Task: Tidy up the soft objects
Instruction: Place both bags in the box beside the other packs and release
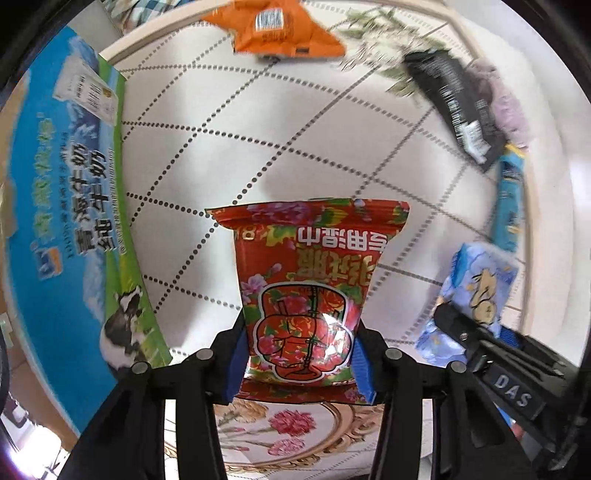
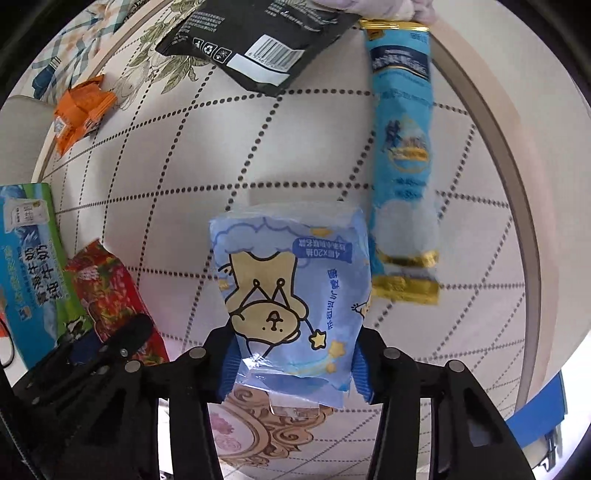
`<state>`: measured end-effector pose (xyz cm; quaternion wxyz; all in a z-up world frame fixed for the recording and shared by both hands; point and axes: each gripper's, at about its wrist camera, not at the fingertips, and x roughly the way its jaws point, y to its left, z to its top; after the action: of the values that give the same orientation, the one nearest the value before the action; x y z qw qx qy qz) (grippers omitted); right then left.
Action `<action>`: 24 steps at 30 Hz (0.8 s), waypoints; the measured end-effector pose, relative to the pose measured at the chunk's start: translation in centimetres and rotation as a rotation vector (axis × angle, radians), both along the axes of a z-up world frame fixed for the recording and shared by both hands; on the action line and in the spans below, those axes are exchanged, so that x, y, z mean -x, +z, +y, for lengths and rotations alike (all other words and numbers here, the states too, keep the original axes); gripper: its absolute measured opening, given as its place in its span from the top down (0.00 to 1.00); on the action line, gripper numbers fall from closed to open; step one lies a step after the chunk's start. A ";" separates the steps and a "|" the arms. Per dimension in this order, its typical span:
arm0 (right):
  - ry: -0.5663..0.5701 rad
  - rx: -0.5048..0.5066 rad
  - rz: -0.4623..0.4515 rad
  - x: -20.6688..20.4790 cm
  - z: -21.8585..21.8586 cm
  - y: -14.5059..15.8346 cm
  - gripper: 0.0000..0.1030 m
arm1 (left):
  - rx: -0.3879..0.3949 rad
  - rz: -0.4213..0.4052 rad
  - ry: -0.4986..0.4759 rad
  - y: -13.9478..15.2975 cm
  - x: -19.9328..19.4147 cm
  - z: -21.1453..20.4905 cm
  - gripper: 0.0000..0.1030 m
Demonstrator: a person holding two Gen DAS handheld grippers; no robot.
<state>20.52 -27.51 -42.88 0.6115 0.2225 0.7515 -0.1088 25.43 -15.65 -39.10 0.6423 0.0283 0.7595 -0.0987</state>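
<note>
My left gripper [image 1: 300, 363] is shut on a red floral wet-wipe packet [image 1: 308, 280] and holds it over the white quilted table cover [image 1: 229, 147]. My right gripper [image 2: 295, 363] is shut on a light blue tissue pack with a bear print [image 2: 295, 295]. The blue pack and right gripper also show at the right of the left wrist view [image 1: 476, 291]. The red packet shows at the left of the right wrist view [image 2: 110, 295]. An orange packet [image 1: 280, 29], a black pouch [image 1: 454, 103] and a long blue stick pack [image 2: 402, 147] lie farther out.
A blue and green milk carton box [image 1: 62, 206] stands along the left, also in the right wrist view [image 2: 29, 266]. A purple fluffy item [image 1: 506, 107] lies behind the black pouch. The round table's rim [image 2: 517, 206] curves on the right. A floral gold-patterned patch [image 1: 284, 435] lies beneath the grippers.
</note>
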 end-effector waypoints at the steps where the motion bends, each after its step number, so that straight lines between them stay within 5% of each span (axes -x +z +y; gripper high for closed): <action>1: -0.004 -0.007 -0.008 0.5 0.1 0.4 0.50 | 0.012 -0.010 0.003 0.7 0.2 0.0 0.57; 9: 0.025 -0.073 -0.122 3.0 2.4 6.9 0.50 | 0.137 -0.152 0.054 10.0 0.2 2.1 0.57; 15: 0.127 -0.133 -0.242 0.1 6.0 13.9 0.50 | 0.181 -0.286 0.112 17.7 -1.1 9.5 0.57; 20: 0.225 -0.194 -0.318 -2.6 10.4 18.7 0.50 | 0.112 -0.348 0.163 19.8 -1.5 17.3 0.57; 24: 0.317 -0.199 -0.346 -5.4 16.2 20.3 0.50 | 0.035 -0.341 0.237 18.4 -2.5 23.9 0.57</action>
<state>25.97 -11.36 -22.58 0.7153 0.1765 0.6683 0.1027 27.94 8.29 -20.66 0.7690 -0.0563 0.6361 -0.0296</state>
